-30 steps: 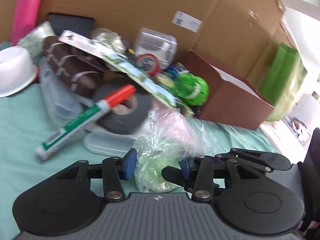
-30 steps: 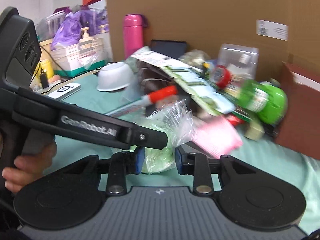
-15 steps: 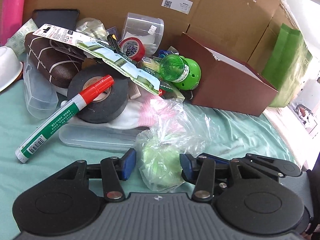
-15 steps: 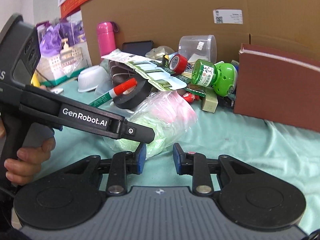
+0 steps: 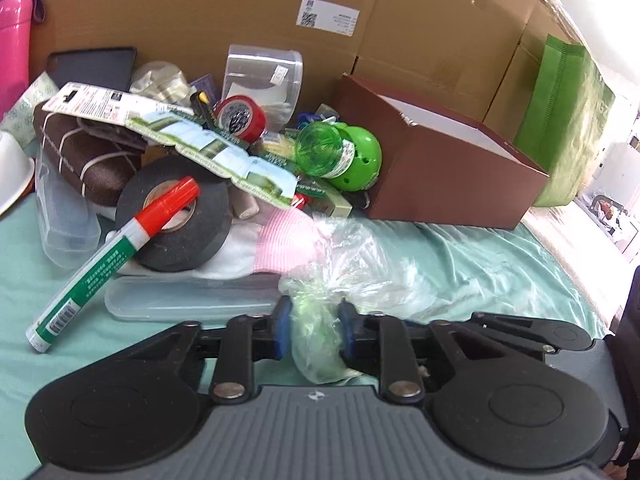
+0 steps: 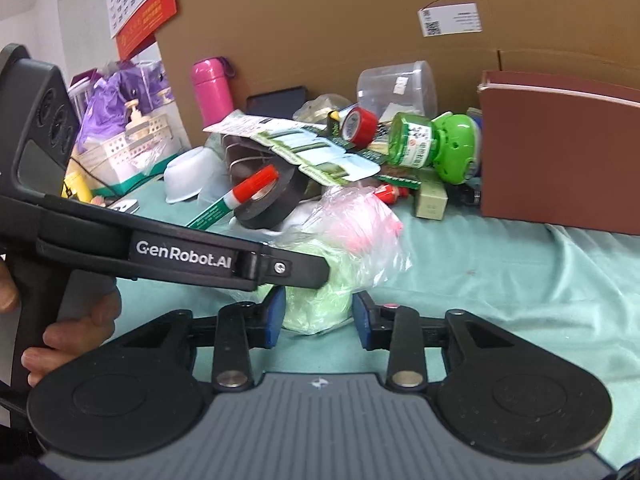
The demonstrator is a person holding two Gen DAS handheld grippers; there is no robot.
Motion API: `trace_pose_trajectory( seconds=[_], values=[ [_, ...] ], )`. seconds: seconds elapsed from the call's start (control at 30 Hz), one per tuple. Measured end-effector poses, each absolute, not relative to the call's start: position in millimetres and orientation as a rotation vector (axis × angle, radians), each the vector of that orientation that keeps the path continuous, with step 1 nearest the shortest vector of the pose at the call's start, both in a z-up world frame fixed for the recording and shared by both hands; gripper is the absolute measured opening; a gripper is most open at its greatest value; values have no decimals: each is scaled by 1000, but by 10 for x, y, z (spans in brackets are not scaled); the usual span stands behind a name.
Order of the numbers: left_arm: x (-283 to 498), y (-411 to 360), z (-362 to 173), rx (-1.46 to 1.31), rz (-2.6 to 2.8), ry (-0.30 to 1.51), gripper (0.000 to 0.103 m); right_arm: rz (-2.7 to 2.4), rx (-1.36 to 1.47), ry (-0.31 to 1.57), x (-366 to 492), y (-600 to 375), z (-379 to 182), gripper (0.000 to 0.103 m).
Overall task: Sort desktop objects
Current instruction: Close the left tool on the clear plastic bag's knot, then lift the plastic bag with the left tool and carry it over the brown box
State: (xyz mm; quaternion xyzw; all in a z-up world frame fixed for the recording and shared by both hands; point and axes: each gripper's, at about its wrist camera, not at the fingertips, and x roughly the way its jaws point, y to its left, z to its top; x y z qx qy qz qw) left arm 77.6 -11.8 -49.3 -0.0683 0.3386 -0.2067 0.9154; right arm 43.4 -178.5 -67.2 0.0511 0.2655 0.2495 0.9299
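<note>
Pinching a clear plastic bag (image 5: 316, 336) with pale green stuff inside, the left gripper (image 5: 312, 330) has its blue pads pressed into both sides of the bundle, jaws narrowed onto it. Bag sits low on the teal cloth (image 5: 480, 264), crinkled top spreading forward and right past the fingertips. From the right wrist view, the same bag (image 6: 320, 300) lies between the right gripper (image 6: 318, 318) fingers too, but the jaws stand parted wider than the bag, left pad near it, right pad apart; nothing gripped. The left tool's black finger crosses in front of the bag there. Just beyond the bag: pink cloth (image 5: 280, 244), black tape roll (image 5: 176, 216) with a red-capped marker (image 5: 116, 252) leaning on it, clear flat case (image 5: 188, 300). Further back, green bottle (image 5: 340, 152), red tape (image 5: 240, 116), brown box (image 5: 448, 176) to the right, cardboard wall (image 5: 200, 12) behind.
</note>
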Motion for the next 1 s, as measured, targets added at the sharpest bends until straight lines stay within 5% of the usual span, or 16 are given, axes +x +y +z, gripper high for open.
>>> trace_pose_trajectory(
  seconds=[0.03,0.3,0.4,0.5,0.8,0.93,1.0],
  values=[
    [769,-132,-475,-147,-440,691,17,526,127,536,420,-1813,-658,5],
    [718,-411,-356,-60,-488,644,9,499,130,491,349,-1947,-571,1],
    [739,-447,-386,-58,-500,666,9,496,150,505,355,-2027,-608,11],
    [771,-456,-414,-55,-493,682,9,436,115,496,329,-2037,-641,50],
    [868,-334,-429,-102,-467,723,22,513,82,528,410,-1881,-650,58],
    [881,-360,-415,-108,-510,726,21,556,62,551,423,-1785,-668,78],
    [867,-422,-425,-86,-535,728,20,542,40,552,485,-1726,-658,78]
  ],
)
